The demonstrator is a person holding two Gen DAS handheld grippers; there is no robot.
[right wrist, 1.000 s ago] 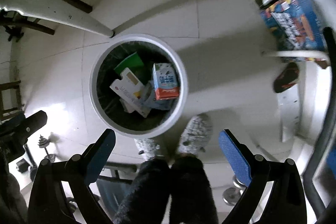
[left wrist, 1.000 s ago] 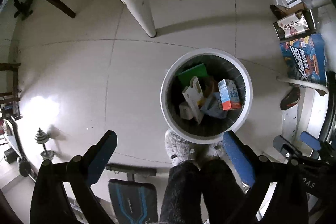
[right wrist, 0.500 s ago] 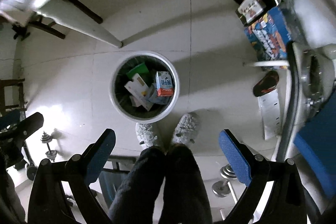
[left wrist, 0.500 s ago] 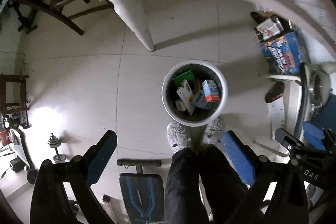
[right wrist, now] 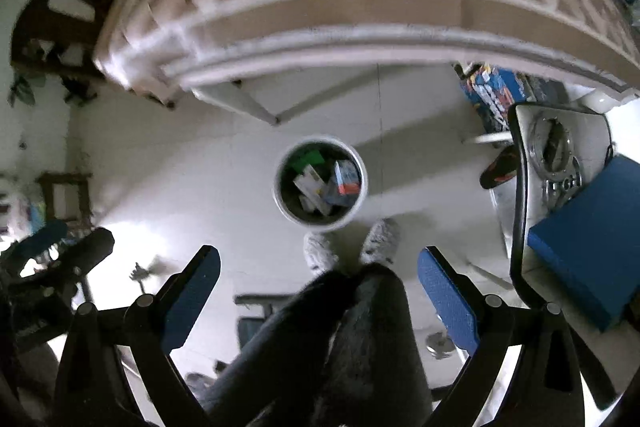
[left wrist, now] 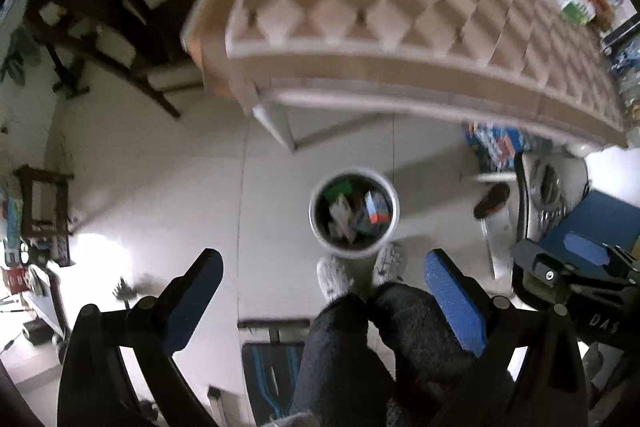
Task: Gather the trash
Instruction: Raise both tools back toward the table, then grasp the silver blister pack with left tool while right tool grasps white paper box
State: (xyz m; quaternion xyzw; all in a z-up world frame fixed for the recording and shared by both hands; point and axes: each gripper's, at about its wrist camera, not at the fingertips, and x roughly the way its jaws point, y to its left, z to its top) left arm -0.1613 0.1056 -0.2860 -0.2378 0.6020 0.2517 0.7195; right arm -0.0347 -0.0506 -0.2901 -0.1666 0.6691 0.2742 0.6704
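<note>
Both grippers are hanging spread and empty — the left gripper (left wrist: 320, 291) and right gripper (right wrist: 318, 281) — high above the white trash bin (right wrist: 359, 201), which is sitting on the floor holding cartons (right wrist: 346, 179), just beyond the person's slippers (right wrist: 380, 241).

I'm looking down at the bin (left wrist: 354, 213) on the floor (left wrist: 168, 187), cartons (right wrist: 347, 178) inside it. My slippers (right wrist: 379, 241) sit just behind it, legs (left wrist: 344, 359) btwn the gripper fingers (left wrist: 454, 303). Table (left wrist: 400, 27) stands beyond the bin, its leg (left wrist: 276, 127) to the bin's upper left. Chair (left wrist: 96, 23) left of table; boxes (right wrist: 494, 95) on floor far right.
</note>
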